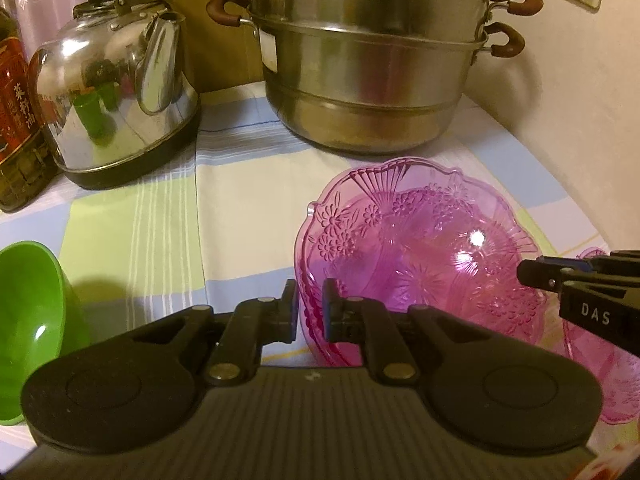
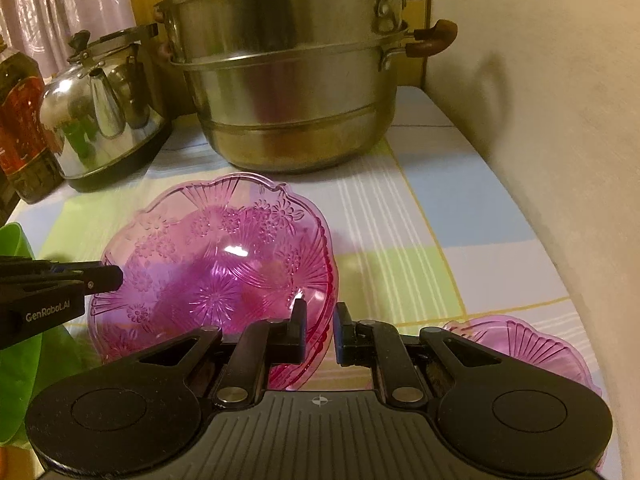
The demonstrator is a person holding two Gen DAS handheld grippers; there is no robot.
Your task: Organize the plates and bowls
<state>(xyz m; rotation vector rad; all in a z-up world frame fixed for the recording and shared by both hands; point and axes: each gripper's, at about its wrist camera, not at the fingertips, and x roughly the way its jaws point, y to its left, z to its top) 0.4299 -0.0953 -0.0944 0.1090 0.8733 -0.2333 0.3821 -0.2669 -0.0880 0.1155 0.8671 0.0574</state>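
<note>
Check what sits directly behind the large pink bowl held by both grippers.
Behind the large pink bowl, past a strip of checked cloth, stands the stacked steel steamer pot, with a kettle to its left. The cloth under the bowl shows only dimly through the pink plastic.

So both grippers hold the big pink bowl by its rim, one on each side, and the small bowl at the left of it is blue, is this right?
Not quite: the small bowl to the left of the big pink bowl is green, not blue, as the left wrist view shows. The rest stands: the left gripper and right gripper each pinch its rim on opposite sides.
</note>
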